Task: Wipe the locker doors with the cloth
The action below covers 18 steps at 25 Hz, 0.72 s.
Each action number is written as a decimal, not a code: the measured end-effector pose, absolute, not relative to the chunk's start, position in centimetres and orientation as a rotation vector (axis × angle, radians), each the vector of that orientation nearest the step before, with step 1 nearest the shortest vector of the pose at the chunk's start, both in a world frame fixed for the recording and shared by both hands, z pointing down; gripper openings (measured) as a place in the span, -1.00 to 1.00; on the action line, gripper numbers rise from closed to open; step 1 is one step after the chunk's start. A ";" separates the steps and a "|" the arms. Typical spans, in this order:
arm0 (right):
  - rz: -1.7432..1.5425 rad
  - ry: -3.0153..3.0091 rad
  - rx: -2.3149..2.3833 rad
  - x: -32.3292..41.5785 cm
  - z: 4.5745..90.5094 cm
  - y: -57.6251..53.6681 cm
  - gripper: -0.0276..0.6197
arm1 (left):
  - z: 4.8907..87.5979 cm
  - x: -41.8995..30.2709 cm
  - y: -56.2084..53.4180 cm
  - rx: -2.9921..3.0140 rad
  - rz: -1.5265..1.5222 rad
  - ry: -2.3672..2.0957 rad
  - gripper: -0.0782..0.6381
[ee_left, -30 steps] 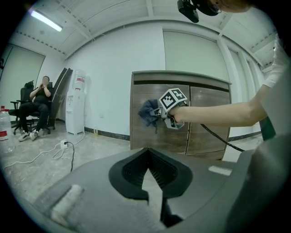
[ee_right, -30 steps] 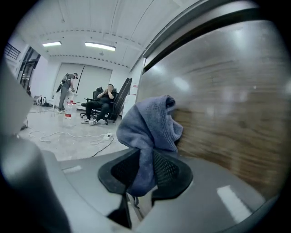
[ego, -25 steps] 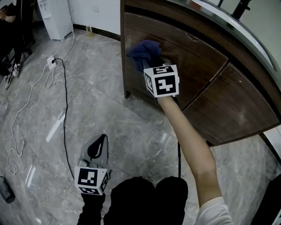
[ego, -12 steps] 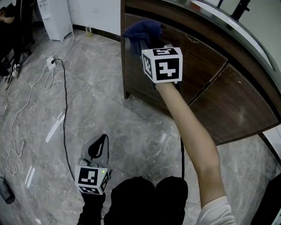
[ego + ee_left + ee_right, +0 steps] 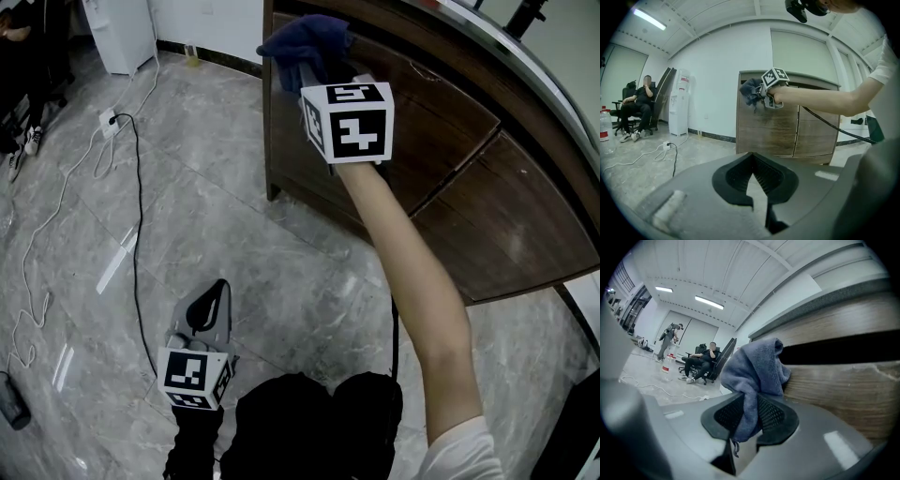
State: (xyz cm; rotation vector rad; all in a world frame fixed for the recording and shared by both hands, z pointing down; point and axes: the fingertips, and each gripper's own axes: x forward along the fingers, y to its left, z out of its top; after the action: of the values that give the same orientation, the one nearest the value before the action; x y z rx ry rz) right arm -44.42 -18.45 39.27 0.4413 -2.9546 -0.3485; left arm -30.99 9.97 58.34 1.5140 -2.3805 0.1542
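My right gripper (image 5: 314, 70) is shut on a dark blue cloth (image 5: 305, 42), which it holds against the upper left corner of the brown wooden locker door (image 5: 431, 131). In the right gripper view the cloth (image 5: 754, 371) hangs bunched between the pads of the right gripper (image 5: 749, 401), beside the door's wood (image 5: 843, 390) under a dark gap. A second door (image 5: 516, 225) lies to the right. My left gripper (image 5: 214, 295) hangs low over the floor, away from the locker. In its own view the left gripper (image 5: 752, 157) has its tips together and holds nothing; the cloth (image 5: 751, 91) shows ahead on the locker (image 5: 778, 126).
A black cable (image 5: 131, 216) and a white one with a power strip (image 5: 108, 122) run across the grey tiled floor left of the locker. A white water dispenser (image 5: 122, 33) stands at the back wall. A person sits on a chair (image 5: 640, 108) far left.
My right gripper has carried the cloth up the left door to its top edge. The left gripper has stayed where it was.
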 end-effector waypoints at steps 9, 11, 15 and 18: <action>-0.312 -2.872 0.379 -45.4 47.9 -18.0 -0.64 | 60.0 -31.3 9.7 1.501 0.162 -2.356 -0.78; -0.293 -2.845 0.370 -45.7 50.2 -17.9 -0.64 | 60.3 -31.4 9.7 1.500 0.162 -2.349 -0.78; -0.238 -2.793 0.342 -46.1 54.8 -17.4 -0.64 | 60.9 -31.6 9.7 1.494 0.164 -2.340 -0.78; -0.204 -2.761 0.307 -46.5 57.4 -16.9 -0.64 | 61.1 -31.9 9.8 1.477 0.168 -2.342 -0.78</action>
State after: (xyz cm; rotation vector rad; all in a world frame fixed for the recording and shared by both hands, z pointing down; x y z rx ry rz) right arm -46.47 -16.88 57.39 0.3073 -2.7611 -0.2038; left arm -31.92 9.85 61.10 1.4768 -2.3421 0.1680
